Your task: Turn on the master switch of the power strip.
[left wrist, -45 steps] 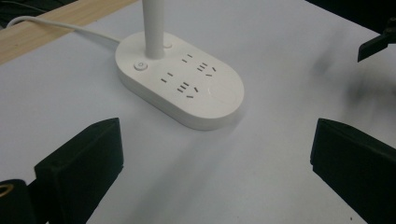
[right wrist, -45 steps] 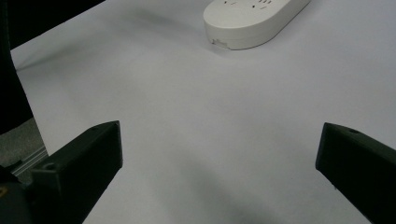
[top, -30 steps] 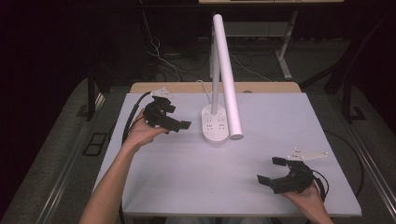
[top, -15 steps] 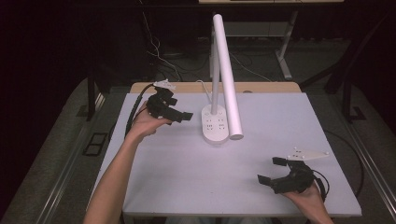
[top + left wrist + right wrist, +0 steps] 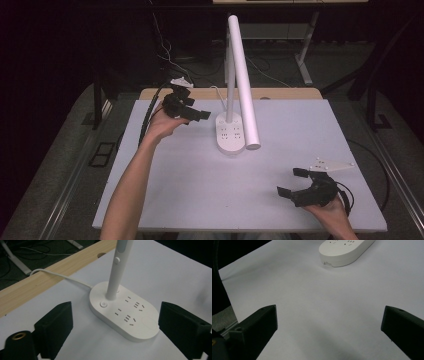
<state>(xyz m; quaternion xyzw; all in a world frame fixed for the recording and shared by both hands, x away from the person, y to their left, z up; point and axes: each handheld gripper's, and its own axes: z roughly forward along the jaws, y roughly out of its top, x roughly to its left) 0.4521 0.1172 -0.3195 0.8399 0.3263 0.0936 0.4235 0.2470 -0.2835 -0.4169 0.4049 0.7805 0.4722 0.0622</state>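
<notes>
Left gripper [image 5: 196, 114] hovers just left of the lamp base [image 5: 230, 134], jaws closing slightly yet wide, nothing between them.

Lamp head is cut off in the left gripper view. Right gripper [image 5: 295, 183], near the lamp's front right, gapes empty.

no readable text, power symbol on lamp base [image 5: 125, 315] button

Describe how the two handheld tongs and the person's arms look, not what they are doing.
Both tongs are black, each with two blocky black jaws. The left tongs trail a black cable and carry a grey three-cornered plate on top. The right tongs bear a paler three-cornered plate with small dots at its edges, and a black cable loops behind them. The forearms are bare, with no sleeves visible.
</notes>
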